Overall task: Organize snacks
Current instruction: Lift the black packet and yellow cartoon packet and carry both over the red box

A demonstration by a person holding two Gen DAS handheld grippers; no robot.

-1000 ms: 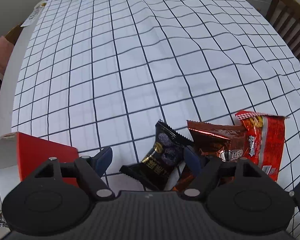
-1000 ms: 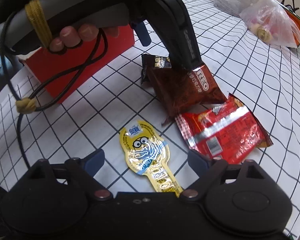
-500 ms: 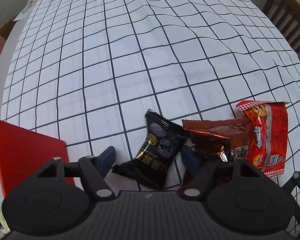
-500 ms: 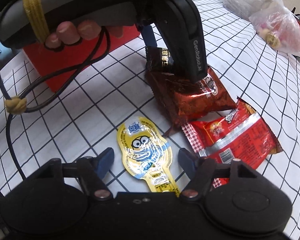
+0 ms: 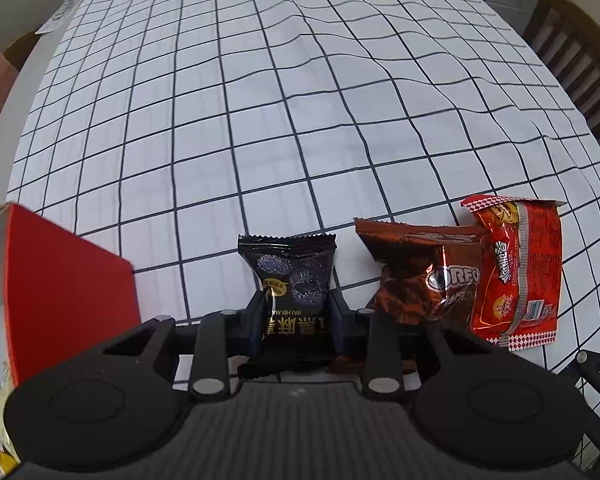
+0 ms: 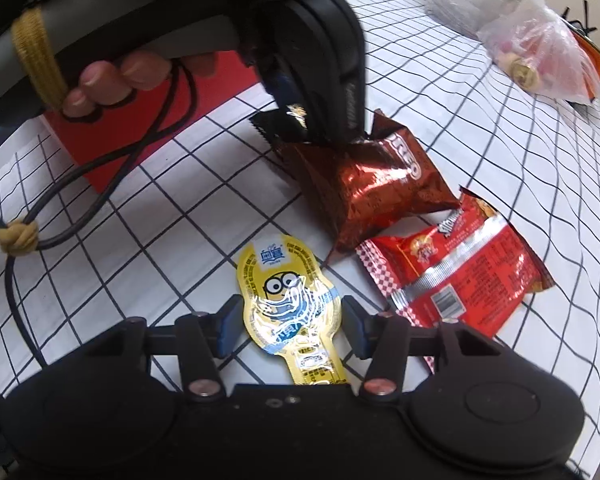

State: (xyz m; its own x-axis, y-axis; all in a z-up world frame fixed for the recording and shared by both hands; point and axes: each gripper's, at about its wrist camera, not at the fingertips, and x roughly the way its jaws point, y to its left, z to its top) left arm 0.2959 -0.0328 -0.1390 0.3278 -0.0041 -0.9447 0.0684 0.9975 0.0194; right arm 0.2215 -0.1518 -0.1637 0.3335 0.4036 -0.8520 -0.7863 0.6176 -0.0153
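The left gripper (image 5: pixel 296 320) has its two fingers pressed on the sides of the black snack pack (image 5: pixel 290 276), so it is gripping that pack near its bottom end. To do this step well, it should squeeze gently so the snack inside does not break, lift straight up, and take care not to drag the brown cookie bag (image 5: pixel 424 280) just to its right. The red box (image 5: pixel 66 284) sits close on the left of this gripper, and I think the pack may go in there. The red snack bag (image 5: pixel 520 272) lies further to the right, touching the brown one. The right gripper (image 6: pixel 292 322) has a finger on each side of the yellow snack (image 6: pixel 288 300), very close to it, but I cannot tell if it is squeezing yet. The yellow snack lies flat on the bench (image 6: pixel 480 120), right between those fingers.
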